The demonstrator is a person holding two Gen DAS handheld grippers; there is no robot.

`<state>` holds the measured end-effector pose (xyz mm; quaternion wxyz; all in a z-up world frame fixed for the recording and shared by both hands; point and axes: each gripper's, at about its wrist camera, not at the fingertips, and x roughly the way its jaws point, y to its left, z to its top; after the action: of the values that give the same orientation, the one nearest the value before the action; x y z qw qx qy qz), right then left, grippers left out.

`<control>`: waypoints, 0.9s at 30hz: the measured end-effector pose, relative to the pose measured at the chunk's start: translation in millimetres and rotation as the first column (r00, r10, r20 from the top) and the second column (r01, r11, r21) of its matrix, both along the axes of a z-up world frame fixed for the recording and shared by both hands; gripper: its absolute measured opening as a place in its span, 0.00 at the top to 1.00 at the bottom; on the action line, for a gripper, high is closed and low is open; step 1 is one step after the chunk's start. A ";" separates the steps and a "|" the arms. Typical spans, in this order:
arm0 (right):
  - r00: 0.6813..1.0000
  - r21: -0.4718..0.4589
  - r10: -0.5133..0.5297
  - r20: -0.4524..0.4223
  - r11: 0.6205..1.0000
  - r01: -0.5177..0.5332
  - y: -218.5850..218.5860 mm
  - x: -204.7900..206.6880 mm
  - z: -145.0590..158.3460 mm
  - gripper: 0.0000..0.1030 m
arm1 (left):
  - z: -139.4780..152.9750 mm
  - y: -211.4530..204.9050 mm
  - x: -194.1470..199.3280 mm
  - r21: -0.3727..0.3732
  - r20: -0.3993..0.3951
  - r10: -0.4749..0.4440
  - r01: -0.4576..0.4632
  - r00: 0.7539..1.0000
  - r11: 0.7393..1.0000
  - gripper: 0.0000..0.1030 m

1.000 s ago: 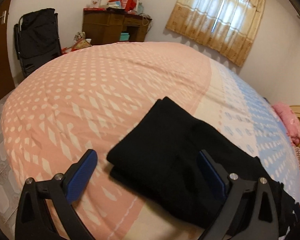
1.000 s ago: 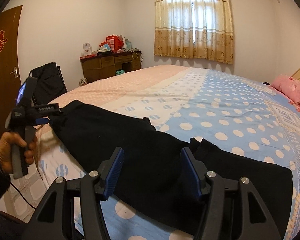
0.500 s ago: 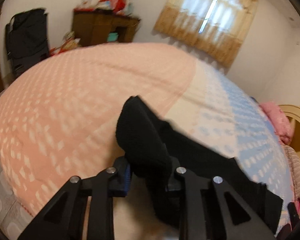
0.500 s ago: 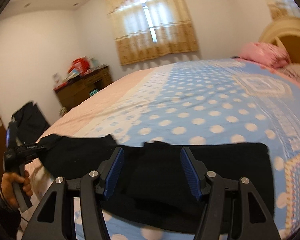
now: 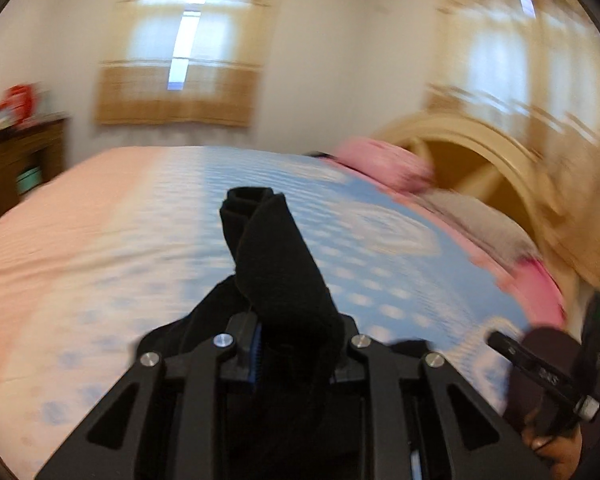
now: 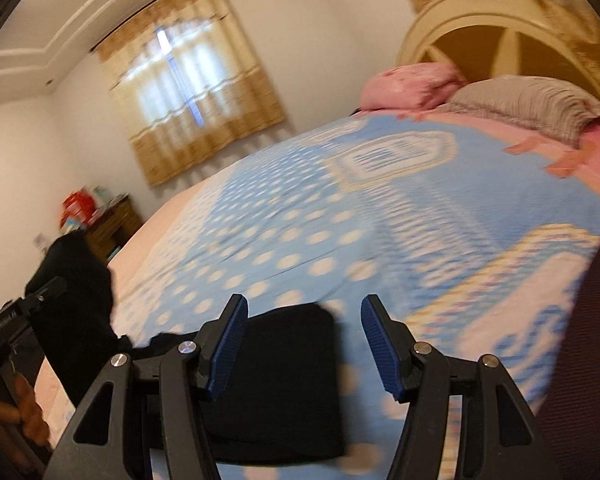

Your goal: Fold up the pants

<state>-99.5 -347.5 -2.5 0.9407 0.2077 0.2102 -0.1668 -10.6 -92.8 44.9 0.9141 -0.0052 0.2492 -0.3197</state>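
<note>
While the left gripper [image 5: 288, 344] is clamped on the leg end of the black pants [image 5: 276, 264], its jaws stand close together with the cloth bunched between them and standing up past the fingertips. Seen from the right wrist view, that same bundle hangs lifted off the bed at the left edge, beside the hand that carries the tool. The right gripper [image 6: 304, 344] holds nothing; its jaws stand wide apart above the waist end of the pants [image 6: 276, 380], which lies flat on the blue dotted bedspread [image 6: 380, 232] at the near edge. Judged from this, the step in hand is the lengthwise fold: the leg end is being carried across toward the waist end. The next move calls for laying the held hem squarely over the flat portion, edges matched, before the clamp lets go; the free tool could pin or smooth the layer. Beyond lie a pink pillow [image 6: 412, 84], a grey pillow [image 6: 532, 104] and the arched headboard [image 6: 480, 20]. Both views are motion-blurred.
</note>
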 end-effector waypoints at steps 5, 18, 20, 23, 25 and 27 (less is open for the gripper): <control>0.994 0.017 -0.105 -0.023 0.994 0.105 -31.0 -35.3 -5.2 0.41 | -40.1 -84.0 -26.7 0.127 0.003 -0.189 0.187 0.982 0.974 0.77; 0.992 0.059 -0.103 -0.069 0.993 0.107 -39.3 -30.1 -17.2 0.41 | -79.3 -102.4 -76.8 0.321 -0.129 -0.418 0.437 0.899 0.840 0.22; 0.995 0.043 -0.068 -0.071 0.997 0.071 -32.0 -26.0 -14.3 0.41 | -59.0 -73.9 -75.5 0.291 -0.112 -0.395 0.410 0.912 0.864 0.17; 0.997 -0.034 -0.006 -0.071 0.999 0.004 -11.3 -16.8 -5.9 0.41 | -48.9 -42.7 -59.4 0.232 -0.086 -0.287 0.300 0.954 0.926 0.03; 0.992 -0.107 0.081 -0.093 0.990 -0.090 13.3 -1.0 -1.5 0.41 | -41.8 -8.9 -42.3 0.204 -0.072 -0.150 0.162 0.986 0.966 0.03; 0.979 -0.150 0.162 -0.121 0.972 -0.179 34.1 10.2 -2.6 0.41 | -44.8 17.8 -24.5 0.187 -0.078 -0.027 0.041 0.997 0.982 0.03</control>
<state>-89.3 -313.4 -5.1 0.9525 0.1034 0.2635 -0.1127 -35.1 -75.0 0.1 0.8948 0.0735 0.3128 -0.3100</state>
